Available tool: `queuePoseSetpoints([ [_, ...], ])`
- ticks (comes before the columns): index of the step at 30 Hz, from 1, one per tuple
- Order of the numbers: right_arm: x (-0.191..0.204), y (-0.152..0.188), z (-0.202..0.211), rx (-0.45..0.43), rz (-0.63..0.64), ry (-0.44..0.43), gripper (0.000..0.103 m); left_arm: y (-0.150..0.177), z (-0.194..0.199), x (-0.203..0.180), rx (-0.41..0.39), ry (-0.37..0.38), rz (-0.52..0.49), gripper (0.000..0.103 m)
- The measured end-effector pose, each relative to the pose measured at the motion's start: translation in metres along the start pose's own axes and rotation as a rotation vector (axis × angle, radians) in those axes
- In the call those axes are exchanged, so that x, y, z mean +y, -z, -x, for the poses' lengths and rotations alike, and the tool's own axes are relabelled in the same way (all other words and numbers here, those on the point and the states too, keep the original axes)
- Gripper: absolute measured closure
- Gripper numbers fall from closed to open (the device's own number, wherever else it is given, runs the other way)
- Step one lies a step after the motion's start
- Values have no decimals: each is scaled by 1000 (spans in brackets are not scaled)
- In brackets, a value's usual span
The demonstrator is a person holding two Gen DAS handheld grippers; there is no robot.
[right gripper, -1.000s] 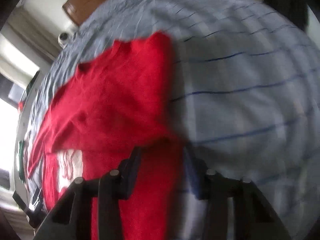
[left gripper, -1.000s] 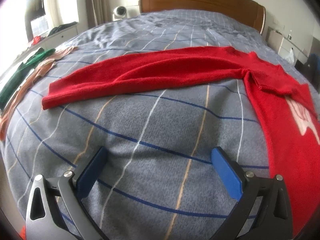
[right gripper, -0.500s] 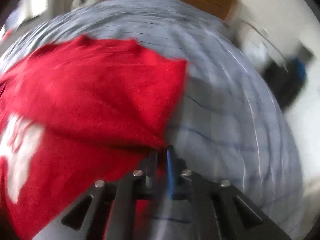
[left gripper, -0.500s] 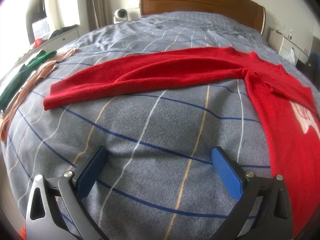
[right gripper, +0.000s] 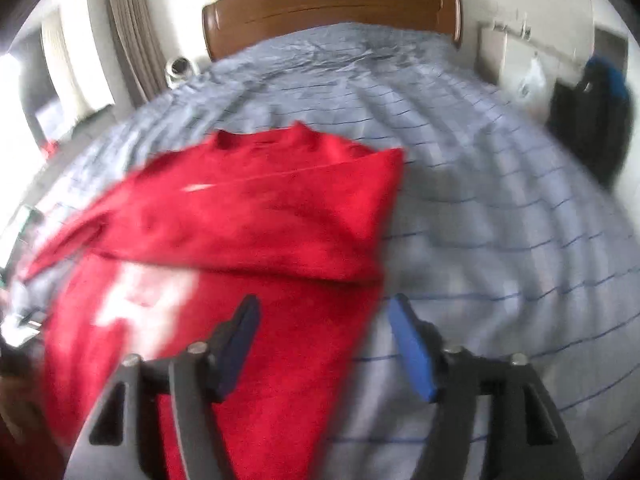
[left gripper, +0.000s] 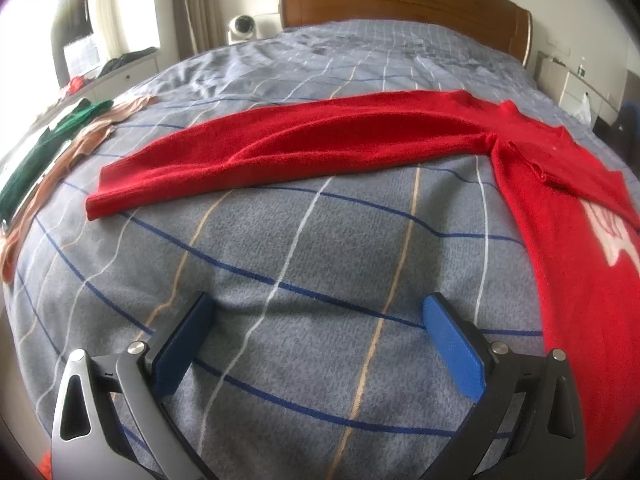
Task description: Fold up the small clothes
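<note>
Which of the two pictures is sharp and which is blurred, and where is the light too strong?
Left wrist view: sharp; the knit of the red knitted sweater and the lines of the grey checked bedcover are clear, while the window at the upper left is washed out white. Right wrist view: motion-blurred throughout, the sweater's white print smeared, glare at the left edge. Both views bend the brown wooden headboard by fisheye.

The right gripper (right gripper: 324, 320), clamped on the red sweater's (right gripper: 256, 216) folded sleeve half a second earlier, is opening its jaws and pulling back, leaving the sleeve lying across the sweater's chest on the bed.
</note>
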State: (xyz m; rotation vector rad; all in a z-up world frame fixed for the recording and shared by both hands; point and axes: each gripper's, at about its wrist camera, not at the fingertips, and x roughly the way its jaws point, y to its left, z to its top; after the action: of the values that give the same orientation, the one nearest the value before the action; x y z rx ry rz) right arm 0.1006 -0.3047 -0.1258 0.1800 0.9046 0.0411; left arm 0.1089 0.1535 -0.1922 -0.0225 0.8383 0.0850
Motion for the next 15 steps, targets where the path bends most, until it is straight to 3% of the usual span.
queuePoseSetpoints([
  [2, 9, 21, -13, 47, -37, -28, 31, 0, 1, 1, 18, 10, 2, 0],
  [4, 13, 43, -22, 80, -22, 14, 31, -3, 5, 5, 49, 34, 2, 0],
  [6, 13, 54, -12, 27, -15, 10, 31, -10, 15, 17, 83, 85, 43, 1],
  [8, 6, 61, -2, 13, -55, -1, 31, -26, 31, 45, 45, 136, 148, 1],
  [12, -13, 67, -3, -6, -125, -52, 31, -64, 37, 125, -18, 78, 395, 1],
  [15, -16, 72, -6, -32, -145, -74, 29, -79, -3, 173, 124, 40, 485, 2],
])
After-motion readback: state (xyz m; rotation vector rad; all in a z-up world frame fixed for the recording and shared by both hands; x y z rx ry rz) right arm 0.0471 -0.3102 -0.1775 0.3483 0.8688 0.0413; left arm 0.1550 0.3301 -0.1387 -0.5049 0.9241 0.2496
